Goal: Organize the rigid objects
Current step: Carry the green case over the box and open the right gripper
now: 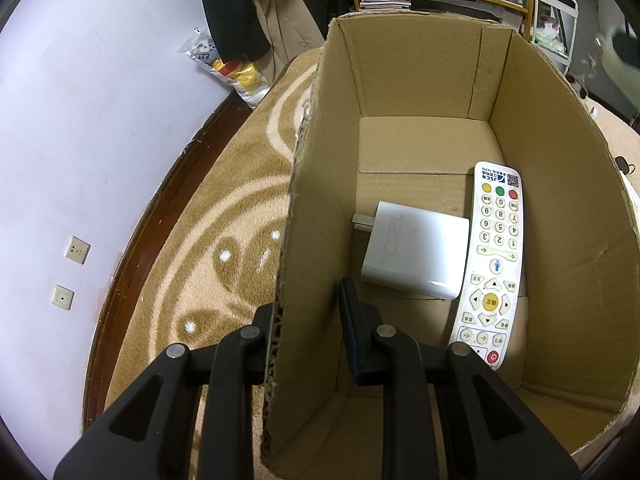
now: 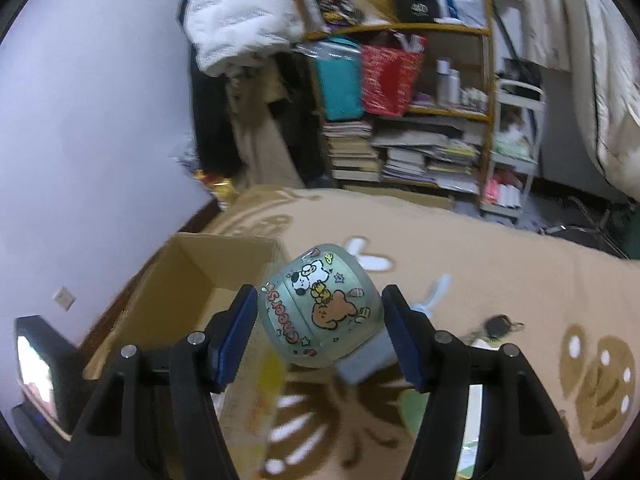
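An open cardboard box (image 1: 560,200) stands on the patterned carpet. Inside it lie a white remote control (image 1: 494,256) with coloured buttons and a white square charger (image 1: 416,254), side by side. My left gripper (image 1: 308,308) straddles the box's left wall, one finger outside against the cardboard and the other inside with a gap, so it is open. In the right wrist view my right gripper (image 2: 320,320) is shut on a pale green rounded case (image 2: 320,312) with cartoon stickers, held in the air to the right of the box (image 2: 200,264).
The beige and brown carpet (image 2: 480,264) spreads around the box. A white wall with sockets (image 1: 78,249) runs along the left. Cluttered bookshelves (image 2: 420,140), bags and hanging coats stand behind. A small dark object (image 2: 498,326) lies on the carpet, and a lit screen (image 2: 36,364) sits at the left.
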